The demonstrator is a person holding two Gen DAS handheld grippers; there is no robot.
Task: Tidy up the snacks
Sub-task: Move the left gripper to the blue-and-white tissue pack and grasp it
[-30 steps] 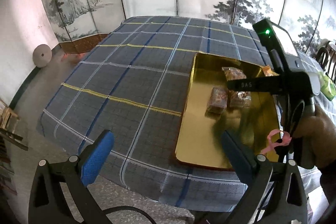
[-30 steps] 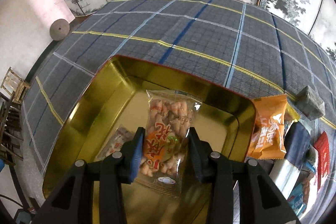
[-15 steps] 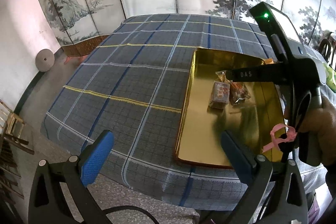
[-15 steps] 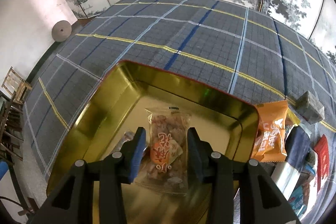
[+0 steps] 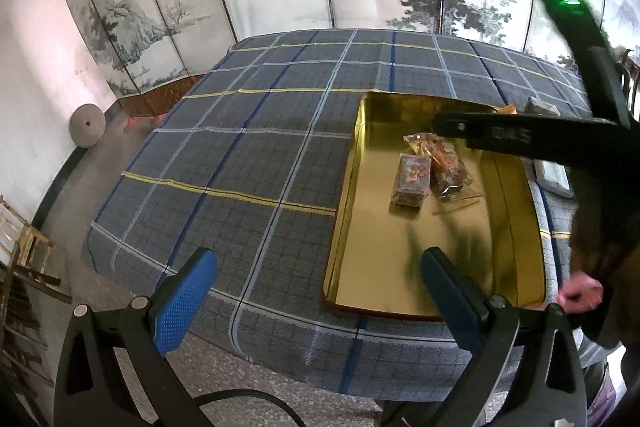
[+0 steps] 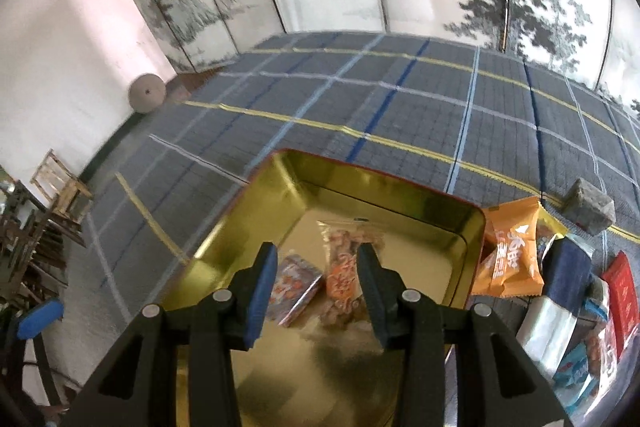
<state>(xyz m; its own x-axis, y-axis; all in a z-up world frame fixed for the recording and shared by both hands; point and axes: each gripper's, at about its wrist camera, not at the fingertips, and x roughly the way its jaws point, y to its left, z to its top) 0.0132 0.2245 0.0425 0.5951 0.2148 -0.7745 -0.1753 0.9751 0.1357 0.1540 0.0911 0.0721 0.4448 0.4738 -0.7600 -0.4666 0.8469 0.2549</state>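
Two snack packets (image 5: 434,169) lie side by side in the gold tray (image 5: 348,187), centre-right of the frame. Both the right hand-held gripper (image 6: 316,269) and the left hand-held gripper (image 5: 316,291) hang open and empty.

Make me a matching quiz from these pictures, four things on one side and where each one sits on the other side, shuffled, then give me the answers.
Things:
1. clear twist-snack packet
2. orange packet
3. grey block
4. round stone disc

Places:
A. on the floor, leaning against the wall
B. inside the gold tray, beside a small dark packet
C. on the plaid cloth, by a yellow stripe, beyond the packet pile
D. just outside the tray's right wall, propped against it

Pairs: 1-B, 2-D, 3-C, 4-A
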